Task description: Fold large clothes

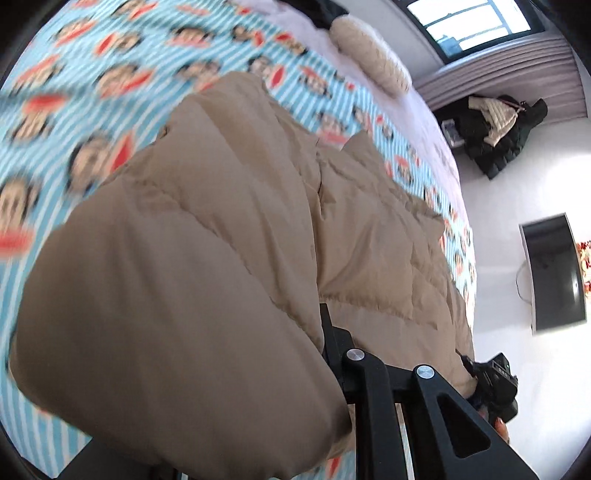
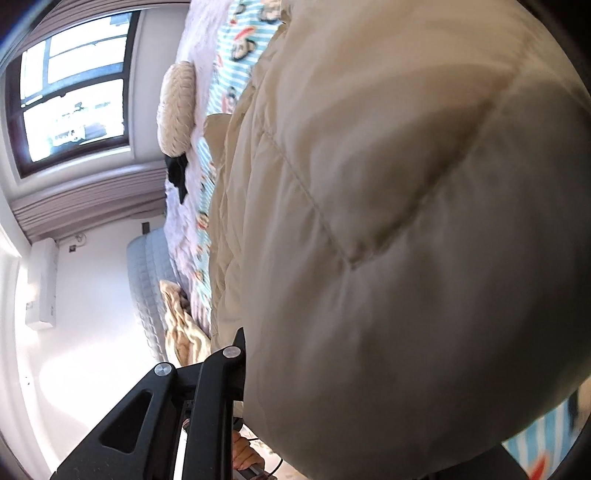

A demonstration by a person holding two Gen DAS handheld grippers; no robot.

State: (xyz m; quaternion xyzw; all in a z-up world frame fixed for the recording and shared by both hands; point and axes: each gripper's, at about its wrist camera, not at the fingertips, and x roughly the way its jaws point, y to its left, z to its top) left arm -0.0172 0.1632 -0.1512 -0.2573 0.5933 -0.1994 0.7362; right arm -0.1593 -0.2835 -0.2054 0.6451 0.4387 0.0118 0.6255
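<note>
Two grippers lift one edge of a tan quilted puffer coat (image 1: pixel 207 229) off a bed dressed in a blue-striped cartoon-print sheet (image 1: pixel 74 74), the fold apparently in mid-swing. The left gripper (image 1: pixel 325 332) has its jaws closed on a thick roll of the padded fabric, which bulges over and hides most of the tips. The right gripper (image 2: pixel 240 354) looks clamped on the coat in the same way, its jaws drawn nearly together with the fabric billowing past them. In the left wrist view the right gripper, with the fingers of the hand holding it just below, sits at the coat's near edge.

Done well, this step likely means carrying both held points across at an even height so the lifted panel lands square on the part still lying on the sheet, then letting go only once the edges line up. The slippery, puffy shell could slide or spring open if one side leads. Blur in both views hides the exact seam held.

No boxes, baskets or bins can be seen. A knitted cream cushion (image 1: pixel 369 59) rests near the far end of the bed, and a heap of dark and pale clothes (image 1: pixel 495 129) lies on the floor below the window (image 1: pixel 476 22).
</note>
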